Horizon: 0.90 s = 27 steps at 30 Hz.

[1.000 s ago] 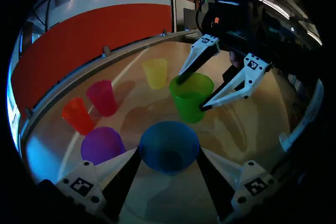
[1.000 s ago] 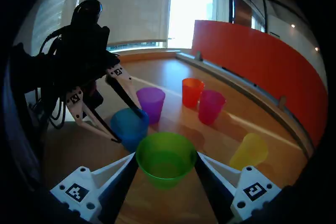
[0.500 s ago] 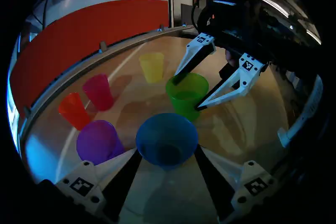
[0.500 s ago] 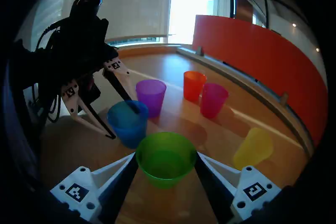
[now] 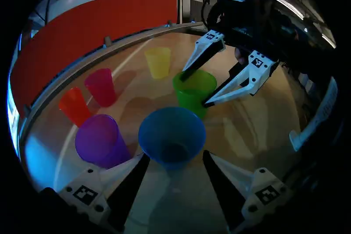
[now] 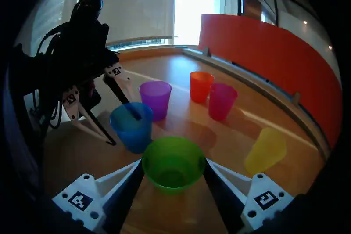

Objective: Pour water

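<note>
Wooden tabletop [image 5: 250, 133], hand-held grippers [image 5: 174, 158] [image 6: 173, 164] level, clasping cups [image 5: 172, 131] [image 6: 173, 159]

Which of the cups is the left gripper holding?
The blue cup: the left gripper clamps it from both sides; the green cup is in the right gripper.

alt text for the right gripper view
The right gripper holds a green cup over a wooden surface. Beyond it the left gripper holds a blue cup, and a purple cup, an orange cup, a pink cup and a yellow cup stand farther back.

Blue cup [image 5: 172, 135] between left claw [image 5: 175, 156] fingers
</note>
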### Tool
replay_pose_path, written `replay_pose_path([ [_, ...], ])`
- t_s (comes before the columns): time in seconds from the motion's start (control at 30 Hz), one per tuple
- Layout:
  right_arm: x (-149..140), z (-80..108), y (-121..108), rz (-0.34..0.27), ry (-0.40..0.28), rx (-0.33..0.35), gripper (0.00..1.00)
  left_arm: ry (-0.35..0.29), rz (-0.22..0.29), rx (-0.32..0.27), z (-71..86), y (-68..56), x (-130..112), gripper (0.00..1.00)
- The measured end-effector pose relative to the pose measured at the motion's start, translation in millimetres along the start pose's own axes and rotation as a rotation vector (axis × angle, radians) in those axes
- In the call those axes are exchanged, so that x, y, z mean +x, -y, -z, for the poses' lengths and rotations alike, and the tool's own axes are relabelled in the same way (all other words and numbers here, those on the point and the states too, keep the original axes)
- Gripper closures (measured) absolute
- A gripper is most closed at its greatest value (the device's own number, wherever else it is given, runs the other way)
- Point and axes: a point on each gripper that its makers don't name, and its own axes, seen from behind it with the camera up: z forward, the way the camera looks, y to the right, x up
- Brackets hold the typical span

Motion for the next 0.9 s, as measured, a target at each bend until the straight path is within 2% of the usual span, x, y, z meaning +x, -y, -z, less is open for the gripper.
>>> replay_pose_path([
  [0.4,-4,4.7,1,-0.013,-0.001,-0.008,0.04,0.011,-0.001,0.007,4.3,-0.9,-4,0.11],
  [0.6,-9,11.9,1,-0.024,-0.001,-0.022,0.01,0.011,0.008,0.028,10.7,3.6,-7,0.11],
  [0.9,-19,28.1,1,-0.036,-0.003,-0.056,0.01,-0.005,0.034,0.068,26.9,8.5,-13,0.1],
])
